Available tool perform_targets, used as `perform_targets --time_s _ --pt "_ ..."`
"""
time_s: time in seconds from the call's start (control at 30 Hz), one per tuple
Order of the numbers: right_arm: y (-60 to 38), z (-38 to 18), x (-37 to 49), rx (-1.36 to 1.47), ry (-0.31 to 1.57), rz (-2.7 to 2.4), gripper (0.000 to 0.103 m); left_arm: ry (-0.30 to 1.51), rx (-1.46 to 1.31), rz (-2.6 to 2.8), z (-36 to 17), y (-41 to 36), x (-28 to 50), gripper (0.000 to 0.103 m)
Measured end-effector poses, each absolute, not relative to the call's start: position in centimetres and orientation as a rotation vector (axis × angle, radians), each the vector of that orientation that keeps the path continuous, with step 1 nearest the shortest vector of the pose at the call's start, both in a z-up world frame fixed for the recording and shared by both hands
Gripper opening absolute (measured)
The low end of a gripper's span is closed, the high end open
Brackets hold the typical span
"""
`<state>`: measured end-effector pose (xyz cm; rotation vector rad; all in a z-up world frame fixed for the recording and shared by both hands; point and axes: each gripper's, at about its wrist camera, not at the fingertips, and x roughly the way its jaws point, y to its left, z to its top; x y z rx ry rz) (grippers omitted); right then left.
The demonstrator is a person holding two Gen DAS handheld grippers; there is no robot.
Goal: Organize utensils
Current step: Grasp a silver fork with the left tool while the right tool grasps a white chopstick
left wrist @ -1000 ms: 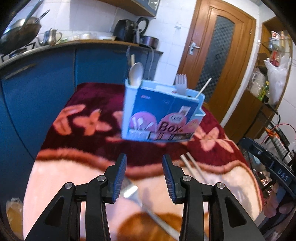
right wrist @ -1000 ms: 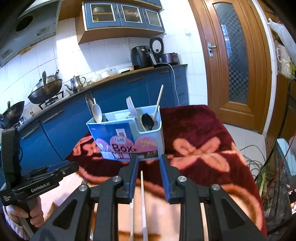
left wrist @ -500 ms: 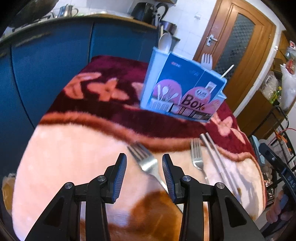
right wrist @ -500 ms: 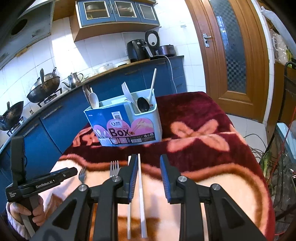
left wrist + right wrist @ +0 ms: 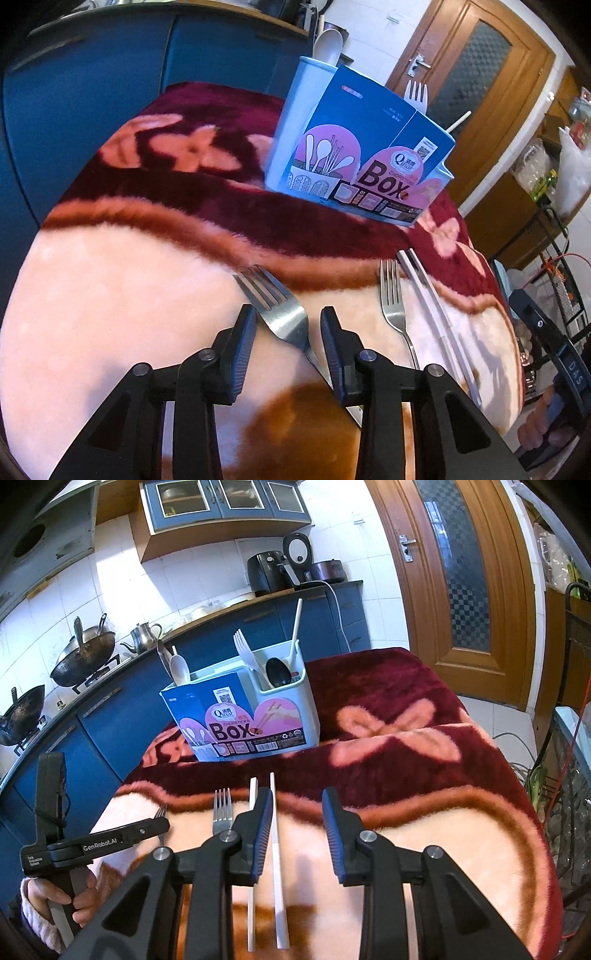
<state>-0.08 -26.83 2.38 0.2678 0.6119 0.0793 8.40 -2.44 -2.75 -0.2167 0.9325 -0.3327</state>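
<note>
left gripper (image 5: 284,332): jaws just narrowing, astride the steel fork's (image 5: 282,308) head on the plush blanket (image 5: 110,295), nothing pinched | right gripper (image 5: 297,821): parted over two white chopsticks (image 5: 275,834) | risk: flat fork may slip; one chopstick may escape | light-blue utensil box (image 5: 243,716) beyond.

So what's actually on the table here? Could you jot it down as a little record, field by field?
Surface: blanket, red and pink
Holder: utensil box, upright at the far end
In box: white spoon, white fork, black spoon
Lying loose: two metal forks, white chopsticks
Left gripper: open, closing around the near fork
Right gripper: open over one chopstick
</note>
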Motion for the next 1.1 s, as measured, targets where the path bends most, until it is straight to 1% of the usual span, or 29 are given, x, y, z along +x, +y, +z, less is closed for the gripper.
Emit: perform_targets --time_s 0.07,0.1,0.13,0.2,0.47,0.67,0.83,1.1 --pt "-26.8 2.4 -0.1 0.267 0.613 0.079 0.031 0.932 -0.234 -0.329 -2.9 -2.2 8.7 0.028" --pt "-26.8 2.4 -0.1 0.268 0.613 0.079 0.031 0.935 -0.263 -0.339 -2.9 -2.0 8.9 0.022" --pt "-26.8 2.4 -0.1 0.267 0.613 0.08 0.031 0.946 -0.303 -0.364 -3.1 -1.7 9.1 0.014" --pt "-26.8 2.4 -0.1 0.268 0.613 0.079 0.031 0.972 -0.375 -0.4 -3.5 -1.3 9.5 0.009" --pt "-26.5 2.1 -0.2 0.257 0.621 0.083 0.031 0.972 -0.443 -0.408 -3.8 -1.0 10.1 0.008" --pt "-26.1 1.7 0.0 0.25 0.645 0.09 0.031 0.914 -0.427 -0.408 -2.9 -0.7 8.8 0.006" --pt "-25.8 1.3 0.7 0.231 0.694 0.105 0.031 0.834 -0.377 -0.427 -1.1 -0.7 7.8 0.005" --pt "-24.8 0.5 2.2 0.18 0.789 0.15 0.031 0.784 -0.357 -0.454 0.2 -0.6 6.9 0.003"
